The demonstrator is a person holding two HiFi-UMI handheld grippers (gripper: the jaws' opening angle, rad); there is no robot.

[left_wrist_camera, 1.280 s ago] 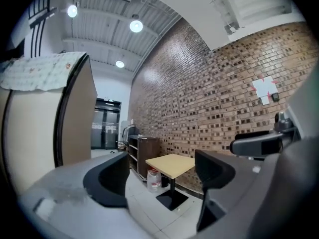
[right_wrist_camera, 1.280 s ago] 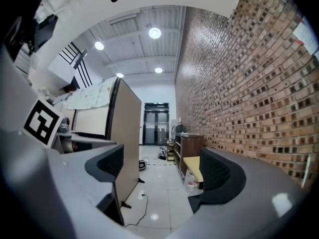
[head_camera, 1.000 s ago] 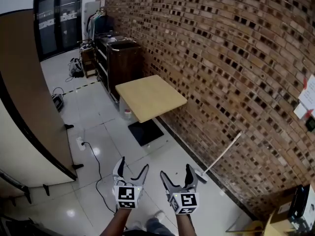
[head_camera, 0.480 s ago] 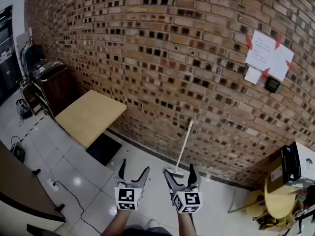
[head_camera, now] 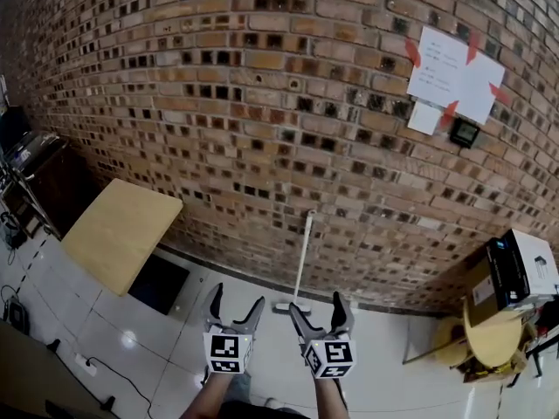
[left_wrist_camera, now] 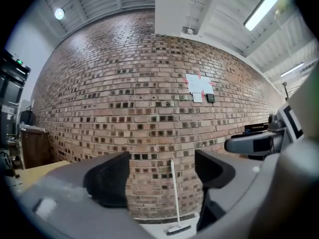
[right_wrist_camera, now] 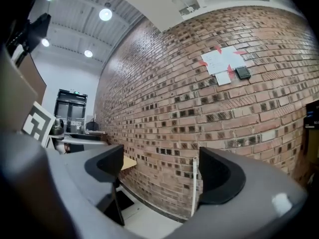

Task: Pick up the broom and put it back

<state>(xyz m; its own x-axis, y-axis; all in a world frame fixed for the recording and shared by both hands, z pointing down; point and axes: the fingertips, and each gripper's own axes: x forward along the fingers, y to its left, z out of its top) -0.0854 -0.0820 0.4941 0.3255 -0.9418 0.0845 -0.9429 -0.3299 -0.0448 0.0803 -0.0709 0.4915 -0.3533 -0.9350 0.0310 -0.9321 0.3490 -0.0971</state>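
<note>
1. The broom [head_camera: 301, 260] stands nearly upright against the brick wall [head_camera: 218, 103], with its head on the floor [head_camera: 175, 330] at the wall's foot. You face the wall but are well apart from it, so I judge this step to be the approach.
2. Walk square to the wall. In the head view the handle rises just above the gap between your two grippers, so either one could take it.
3. The left gripper view shows the broom [left_wrist_camera: 175, 193] centred in the gap between that gripper's fingers. The right gripper view shows it [right_wrist_camera: 194, 188] at the inner edge of one finger [right_wrist_camera: 219, 178]. Leading with the left looks simpler.
4. Take the handle about halfway up the wall-leaning length, so the head lifts without swinging into the wall.
5. Left gripper [head_camera: 238, 299]: the fingers [left_wrist_camera: 107, 183] are spread well apart, holding and touching nothing.
6. Right gripper [head_camera: 316, 308]: the fingers are likewise spread apart and empty, clear of the wall.
</note>
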